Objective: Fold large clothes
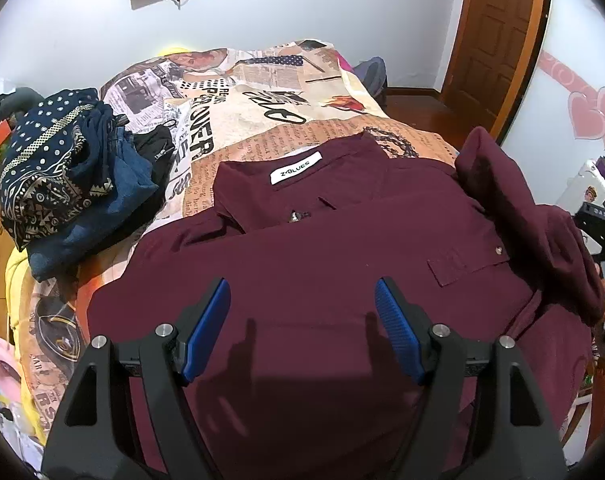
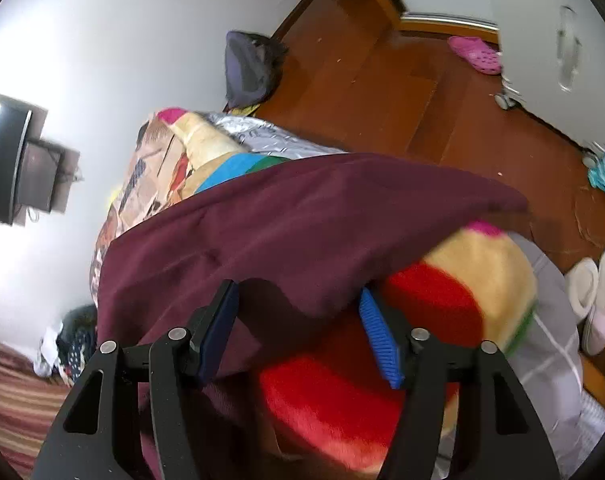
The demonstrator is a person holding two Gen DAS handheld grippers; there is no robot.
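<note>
maroon shirt (image 1: 322, 264) lies spread on the printed bedspread (image 1: 238, 112), collar and white label toward the wall. left gripper (image 1: 302, 312) hovers over its lower half, fingers wide apart, holding nothing. right gripper (image 2: 298, 320) gapes too, a fold of the shirt's fabric draped between its blue pads (image 2: 380, 344). dark clothes pile (image 1: 62, 184) sits beside.

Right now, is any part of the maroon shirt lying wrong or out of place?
Yes. The maroon shirt lies mostly flat on the bed, but its right sleeve is bunched into a raised lump near the bed's edge, not spread flat.
</note>
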